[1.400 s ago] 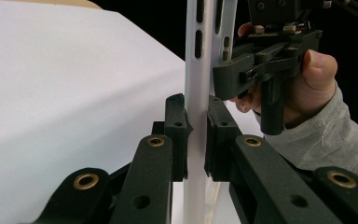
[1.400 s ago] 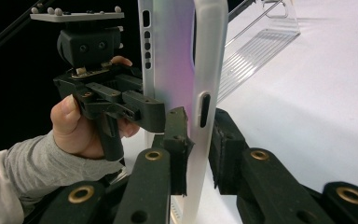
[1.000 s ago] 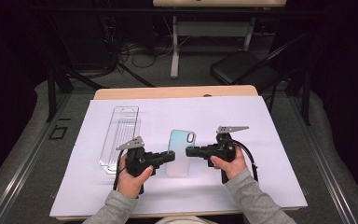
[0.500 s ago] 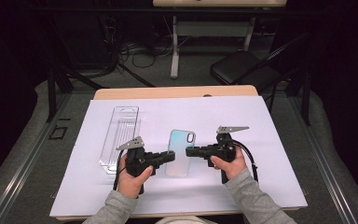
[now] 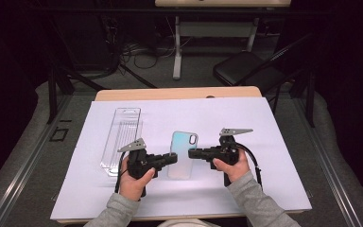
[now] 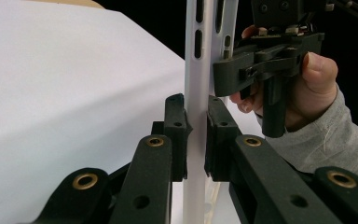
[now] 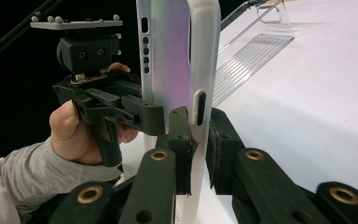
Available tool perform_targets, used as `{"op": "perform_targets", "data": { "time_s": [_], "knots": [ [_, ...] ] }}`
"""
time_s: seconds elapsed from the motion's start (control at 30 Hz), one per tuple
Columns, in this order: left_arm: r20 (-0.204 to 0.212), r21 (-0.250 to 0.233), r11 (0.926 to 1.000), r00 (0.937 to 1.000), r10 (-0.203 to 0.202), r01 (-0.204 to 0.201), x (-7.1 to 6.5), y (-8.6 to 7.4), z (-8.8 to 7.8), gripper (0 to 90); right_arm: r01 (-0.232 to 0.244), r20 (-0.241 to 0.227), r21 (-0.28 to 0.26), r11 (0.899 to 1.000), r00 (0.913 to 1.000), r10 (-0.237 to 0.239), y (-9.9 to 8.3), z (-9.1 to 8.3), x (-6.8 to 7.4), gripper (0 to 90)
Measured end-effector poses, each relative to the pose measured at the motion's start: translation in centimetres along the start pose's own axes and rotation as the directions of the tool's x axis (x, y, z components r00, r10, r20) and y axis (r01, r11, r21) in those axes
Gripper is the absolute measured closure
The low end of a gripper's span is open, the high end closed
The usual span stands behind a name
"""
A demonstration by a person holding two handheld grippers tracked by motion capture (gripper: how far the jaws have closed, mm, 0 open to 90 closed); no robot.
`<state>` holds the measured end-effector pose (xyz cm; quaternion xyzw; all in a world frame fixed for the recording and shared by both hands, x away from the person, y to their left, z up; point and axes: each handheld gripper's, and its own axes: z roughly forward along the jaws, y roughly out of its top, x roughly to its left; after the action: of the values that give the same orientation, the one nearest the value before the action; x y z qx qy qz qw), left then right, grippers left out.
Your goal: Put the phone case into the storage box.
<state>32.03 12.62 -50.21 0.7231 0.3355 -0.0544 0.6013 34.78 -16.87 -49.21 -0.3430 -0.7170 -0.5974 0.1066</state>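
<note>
A pale iridescent phone case (image 5: 183, 153) lies between my two grippers over the white sheet (image 5: 274, 142). My left gripper (image 5: 172, 159) is shut on the case's left long edge. In the left gripper view the pads (image 6: 175, 135) pinch the thin white rim (image 6: 196, 70). My right gripper (image 5: 192, 152) is shut on the opposite edge. In the right gripper view its jaws clamp the rim of the case (image 7: 172, 60) beside a side slot. Whether the case rests on the sheet or hangs just above it, I cannot tell.
A clear plastic package (image 5: 122, 139) lies on the sheet to the left of the left hand, and also appears in the right gripper view (image 7: 251, 51). The wooden table edge (image 5: 179, 93) runs behind the sheet. A dark chair (image 5: 246, 68) stands beyond the table.
</note>
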Motion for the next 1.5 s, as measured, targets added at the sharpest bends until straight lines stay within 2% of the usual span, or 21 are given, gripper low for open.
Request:
{"op": "perform_targets", "data": {
  "time_s": [0.43,0.6,0.7,0.83,1.0,1.17,1.5],
  "knots": [
    [-0.001,-0.001,1.0000,1.0000,-0.001,0.001,0.09,-0.03,0.00,81.4,-0.007,0.007,-0.008,1.000,1.0000,0.007,-0.07,0.04,0.04,81.9],
    [-0.018,0.005,1.0000,0.9998,0.007,-0.007,0.09,-0.01,0.04,80.1,-0.012,0.012,-0.014,1.000,0.9999,0.012,-0.09,0.10,0.05,82.0],
    [-0.023,0.002,0.9999,0.9996,0.015,-0.015,0.07,0.01,0.08,75.1,-0.012,0.020,-0.019,1.000,0.9997,0.013,-0.09,0.09,-0.01,82.0],
    [-0.055,-0.002,0.9993,0.9978,0.036,-0.037,0.14,0.01,0.13,66.5,-0.017,0.024,-0.023,1.000,0.9996,0.017,-0.05,-0.05,-0.05,82.0],
    [-0.062,-0.015,0.9993,0.9975,0.033,-0.034,0.22,0.07,0.01,62.3,-0.002,0.048,-0.018,1.000,0.9989,0.003,-0.03,-0.16,-0.09,82.0],
    [-0.094,-0.016,0.9981,0.9939,0.058,-0.060,0.23,0.08,-0.05,59.0,0.021,0.081,-0.020,1.000,0.9965,-0.019,-0.09,-0.11,-0.07,82.0],
    [-0.117,-0.032,0.9971,0.9909,0.065,-0.069,0.37,0.17,-0.27,55.0,0.054,0.133,-0.017,0.998,0.9898,-0.051,-0.15,-0.22,-0.12,82.0]
  ]
}}
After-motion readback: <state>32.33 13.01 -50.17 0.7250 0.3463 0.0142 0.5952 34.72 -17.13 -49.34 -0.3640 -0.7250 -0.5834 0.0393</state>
